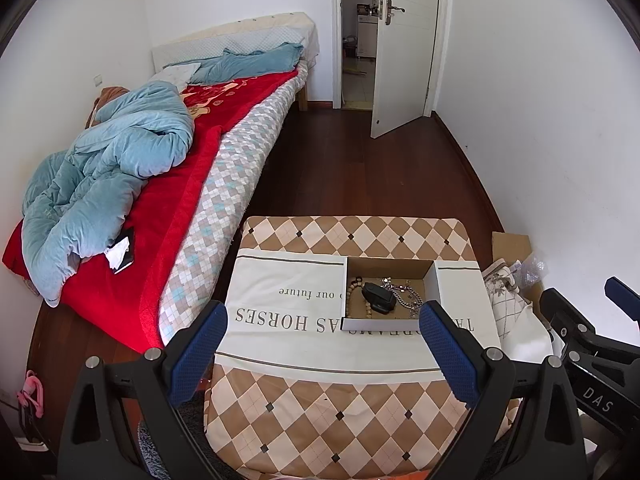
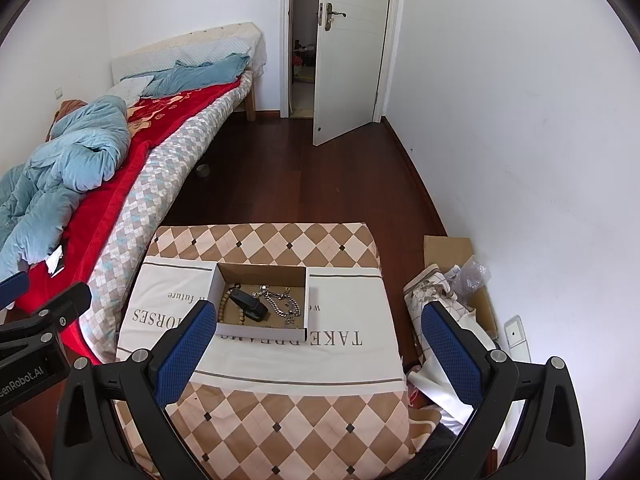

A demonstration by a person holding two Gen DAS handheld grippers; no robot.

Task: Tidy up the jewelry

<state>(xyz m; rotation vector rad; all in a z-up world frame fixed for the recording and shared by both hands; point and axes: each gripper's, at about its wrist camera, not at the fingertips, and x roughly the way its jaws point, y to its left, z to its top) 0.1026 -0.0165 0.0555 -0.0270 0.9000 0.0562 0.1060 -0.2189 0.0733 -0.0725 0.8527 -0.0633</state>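
Note:
A shallow cardboard box [image 1: 436,284] [image 2: 222,280] lies on a white printed cloth over a checked table [image 1: 304,236] [image 2: 256,240]. Inside lie a wooden bead bracelet [image 1: 354,296] [image 2: 224,304], a black oblong object [image 1: 376,299] [image 2: 249,303] and a silver chain [image 1: 408,296] [image 2: 282,304]. My left gripper [image 1: 323,316] hangs open above the table's near side, its blue pads [image 1: 200,352] wide apart with nothing between them. My right gripper [image 2: 320,318] is open too, above the near right part of the table, also holding nothing.
A bed [image 1: 224,184] [image 2: 160,168] with a red blanket and a blue quilt runs along the left, close to the table. A cardboard box with bubble wrap and cloth [image 2: 460,280] [image 1: 516,280] sits right of the table by the wall. An open door [image 1: 404,40] stands beyond bare wooden floor.

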